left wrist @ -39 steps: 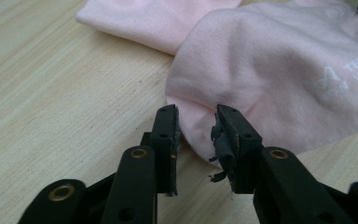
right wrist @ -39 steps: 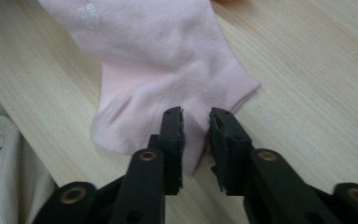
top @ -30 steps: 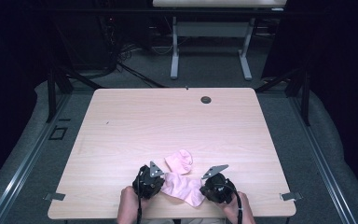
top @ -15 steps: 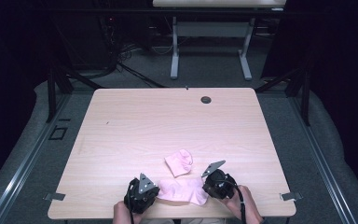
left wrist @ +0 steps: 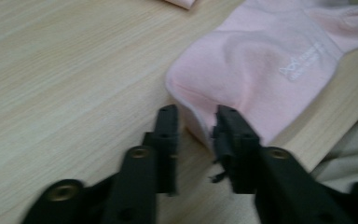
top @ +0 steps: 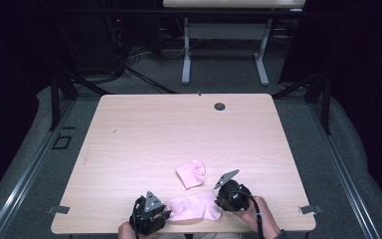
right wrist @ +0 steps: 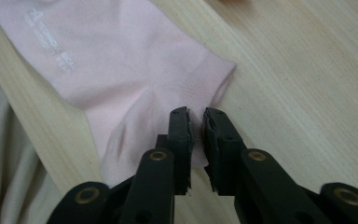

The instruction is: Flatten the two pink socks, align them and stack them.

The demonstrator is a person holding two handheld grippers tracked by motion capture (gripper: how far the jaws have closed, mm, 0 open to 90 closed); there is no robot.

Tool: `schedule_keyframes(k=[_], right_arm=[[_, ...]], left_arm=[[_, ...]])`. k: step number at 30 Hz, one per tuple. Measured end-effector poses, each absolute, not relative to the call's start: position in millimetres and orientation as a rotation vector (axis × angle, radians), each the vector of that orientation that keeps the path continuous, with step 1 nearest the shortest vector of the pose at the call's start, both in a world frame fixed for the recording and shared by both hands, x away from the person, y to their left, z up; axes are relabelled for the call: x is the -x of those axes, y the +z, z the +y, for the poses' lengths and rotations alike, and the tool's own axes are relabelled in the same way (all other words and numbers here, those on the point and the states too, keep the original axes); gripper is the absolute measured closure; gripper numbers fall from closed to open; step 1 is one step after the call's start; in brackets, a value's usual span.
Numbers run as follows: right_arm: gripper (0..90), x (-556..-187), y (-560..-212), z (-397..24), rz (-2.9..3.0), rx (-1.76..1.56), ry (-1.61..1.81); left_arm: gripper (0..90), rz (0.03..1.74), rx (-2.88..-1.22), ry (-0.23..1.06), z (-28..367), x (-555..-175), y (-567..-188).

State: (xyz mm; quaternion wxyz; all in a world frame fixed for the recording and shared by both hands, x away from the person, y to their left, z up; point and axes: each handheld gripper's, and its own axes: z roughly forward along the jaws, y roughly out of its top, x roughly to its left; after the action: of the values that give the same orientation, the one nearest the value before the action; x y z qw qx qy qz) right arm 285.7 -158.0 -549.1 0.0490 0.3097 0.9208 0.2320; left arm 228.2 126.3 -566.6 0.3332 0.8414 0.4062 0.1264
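A pale wooden tabletop [top: 179, 134] carries two pink socks near its front edge, with a small dark round fitting [top: 220, 106] set close to its rear edge, right of centre. The larger sock [top: 194, 206], pink and laid out flat, stretches along the front edge between the two grippers, white lettering printed on its side in both gripper views. A second, folded pink sock [top: 191, 173] lies just behind it, toward the middle of the tabletop, apart from both grippers. At the front edge, left of centre, the left gripper [left wrist: 196, 116] sits at the flat sock's rounded end; its jaws have just been opening and now stand apart, the sock's edge lying in the gap between them with a space clear beside the left jaw, so no clamp is on the cloth. To the right, the right gripper [right wrist: 196, 116] meets the sock's ribbed cuff end; its jaws have likewise just been opening, leaving a narrow gap over the fabric, and whether the pads press on the cloth cannot be told. A hand [top: 258, 216] wraps the right gripper at the front edge.
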Motion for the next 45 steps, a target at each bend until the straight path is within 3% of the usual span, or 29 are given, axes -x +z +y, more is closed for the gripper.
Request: schedule_keyframes(k=[1,2,7,16,26,29,30,31,32,39,45], right_arm=[[73.3,-285.9,-547.6,-158.7,2.805,-0.939,0.732],[68.2,-287.2,-541.3,-160.5,2.803,-0.941,0.753],[57.5,-296.9,-523.5,-158.0,2.742,-0.937,0.824],[60.5,-344.4,-501.6,-125.3,2.7,-0.883,0.85],[63.5,-389.7,-531.1,-92.8,2.778,-0.942,0.745],[68.9,-395.6,-541.7,-90.5,2.807,-0.961,0.705],[77.5,-396.9,-546.5,-89.6,2.809,-0.979,0.67],[77.5,-396.9,-546.5,-89.6,2.809,-0.979,0.67],[83.4,-397.3,-549.7,-89.4,2.817,-0.993,0.646],[87.9,-394.2,-543.2,-95.1,2.798,-1.036,0.697],[88.5,-383.3,-510.6,-104.3,2.748,-1.084,0.86]], left_arm=[[52.4,1.067,-2.186,0.327,128.4,-228.6,-564.4],[40.7,1.073,-2.173,0.343,133.0,-230.0,-559.5],[26.2,1.075,-2.157,0.365,145.7,-239.7,-552.4],[9.4,1.115,-2.135,0.394,156.6,-263.0,-548.7],[5.7,1.108,-2.172,0.404,148.5,-278.6,-550.0],[6.1,1.098,-2.178,0.408,146.0,-280.2,-550.8],[6.2,1.097,-2.177,0.408,144.0,-281.6,-552.3],[6.4,1.097,-2.177,0.408,144.0,-281.6,-552.3],[6.6,1.095,-2.179,0.41,142.0,-283.1,-553.5],[7.8,1.068,-2.178,0.426,136.9,-285.9,-553.2],[8.3,1.03,-2.173,0.41,127.9,-287.7,-552.4]])
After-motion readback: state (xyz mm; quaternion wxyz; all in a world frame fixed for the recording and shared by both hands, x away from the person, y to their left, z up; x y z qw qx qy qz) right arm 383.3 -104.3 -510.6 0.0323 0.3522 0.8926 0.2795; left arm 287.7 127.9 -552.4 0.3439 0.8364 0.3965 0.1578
